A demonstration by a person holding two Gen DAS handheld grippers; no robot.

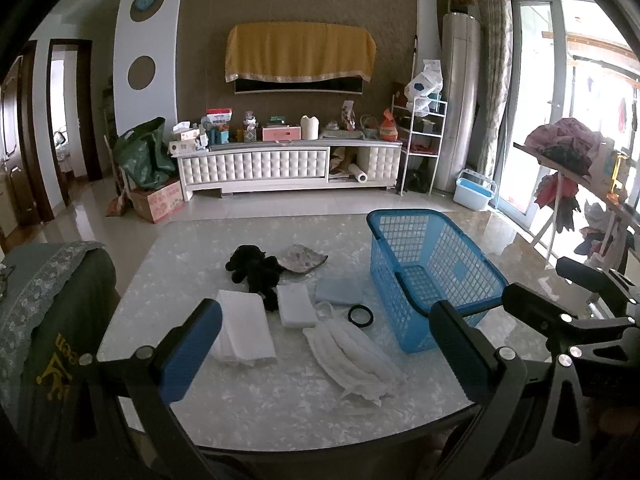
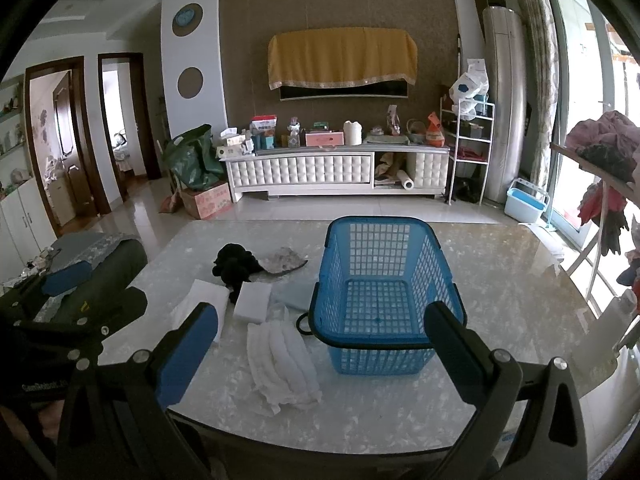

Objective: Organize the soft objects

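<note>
An empty blue plastic basket point(image 1: 430, 276) point(image 2: 380, 292) stands on the marble table point(image 1: 260, 400) point(image 2: 500, 300). Left of it lie soft items: a crumpled white cloth point(image 1: 354, 354) point(image 2: 280, 364), a folded white towel point(image 1: 244, 326) point(image 2: 200, 300), a white sponge block point(image 1: 296, 304) point(image 2: 252, 296), a pale blue cloth point(image 1: 338, 290) point(image 2: 294, 294), a black plush toy point(image 1: 254, 270) point(image 2: 234, 264), a patterned grey cloth point(image 1: 304, 260) point(image 2: 284, 260) and a black ring point(image 1: 360, 315) point(image 2: 304, 324). My left gripper point(image 1: 324, 344) is open above the table's near edge. My right gripper point(image 2: 320, 344) is open too, with nothing between its fingers.
A chair back draped in green cloth point(image 1: 60, 320) point(image 2: 108, 272) stands at the table's left. The right gripper's body point(image 1: 580, 312) shows at the right of the left wrist view. Beyond the table are a TV cabinet point(image 1: 288, 164), a white shelf rack point(image 1: 422, 140) and a clothes rack point(image 1: 572, 168).
</note>
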